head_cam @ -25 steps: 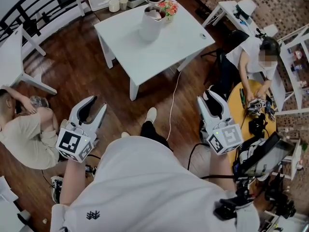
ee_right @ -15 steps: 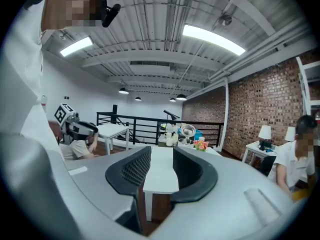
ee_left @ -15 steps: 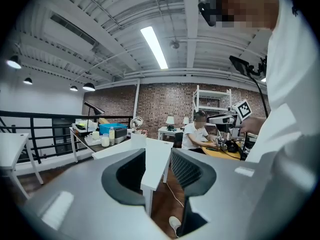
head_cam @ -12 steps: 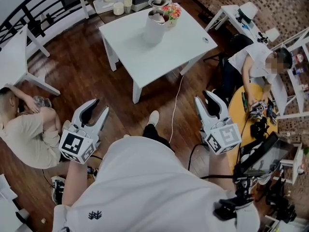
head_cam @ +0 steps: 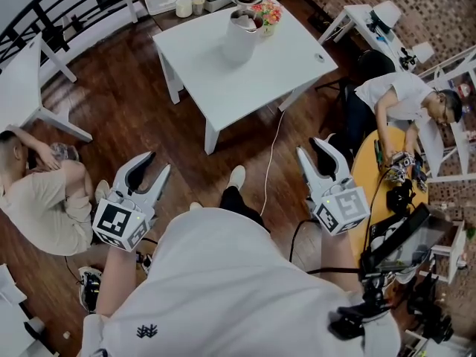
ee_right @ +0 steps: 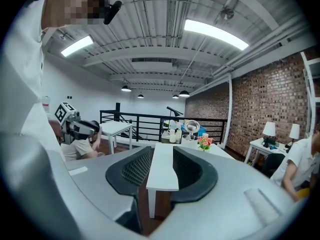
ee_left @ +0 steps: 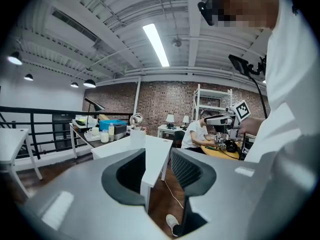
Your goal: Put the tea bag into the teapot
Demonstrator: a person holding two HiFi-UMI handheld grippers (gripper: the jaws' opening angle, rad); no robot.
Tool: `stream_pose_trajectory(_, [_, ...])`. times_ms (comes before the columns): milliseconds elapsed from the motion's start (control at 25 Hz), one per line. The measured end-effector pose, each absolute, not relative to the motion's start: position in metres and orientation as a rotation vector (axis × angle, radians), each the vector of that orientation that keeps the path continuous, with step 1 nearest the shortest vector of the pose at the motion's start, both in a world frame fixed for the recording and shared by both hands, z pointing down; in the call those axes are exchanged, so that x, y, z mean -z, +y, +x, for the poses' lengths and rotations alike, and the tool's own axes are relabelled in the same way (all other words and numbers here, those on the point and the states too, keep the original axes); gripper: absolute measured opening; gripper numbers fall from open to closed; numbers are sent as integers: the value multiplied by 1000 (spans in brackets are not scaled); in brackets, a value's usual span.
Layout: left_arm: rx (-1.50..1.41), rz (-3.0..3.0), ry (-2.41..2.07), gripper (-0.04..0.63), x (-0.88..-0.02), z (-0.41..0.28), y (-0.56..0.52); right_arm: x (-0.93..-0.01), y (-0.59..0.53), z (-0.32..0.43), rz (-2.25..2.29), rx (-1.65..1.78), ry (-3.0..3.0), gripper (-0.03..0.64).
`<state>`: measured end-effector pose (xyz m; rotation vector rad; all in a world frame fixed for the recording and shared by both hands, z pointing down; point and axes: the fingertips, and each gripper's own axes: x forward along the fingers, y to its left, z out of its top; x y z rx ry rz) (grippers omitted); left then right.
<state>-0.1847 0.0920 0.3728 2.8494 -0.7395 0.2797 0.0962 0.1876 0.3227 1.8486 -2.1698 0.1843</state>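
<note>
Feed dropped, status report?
Left gripper, right gripper open, empty. White pot on far table; tea bag not seen. Cable across floor between.

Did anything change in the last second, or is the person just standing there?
Barely. The left gripper and right gripper stay open and empty, well away from the white table; the view only drifted slightly. Nothing was picked up or released.

Loft workspace: brick wall (ee_right: 260, 104), white table (head_cam: 245, 65), railing (head_cam: 44, 17).
</note>
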Motion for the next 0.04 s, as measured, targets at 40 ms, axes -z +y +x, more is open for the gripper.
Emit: stream_pose_trajectory(40, [-281, 2855, -738, 133, -374, -183, 90, -324, 186, 97, 1847, -188, -2169, 132])
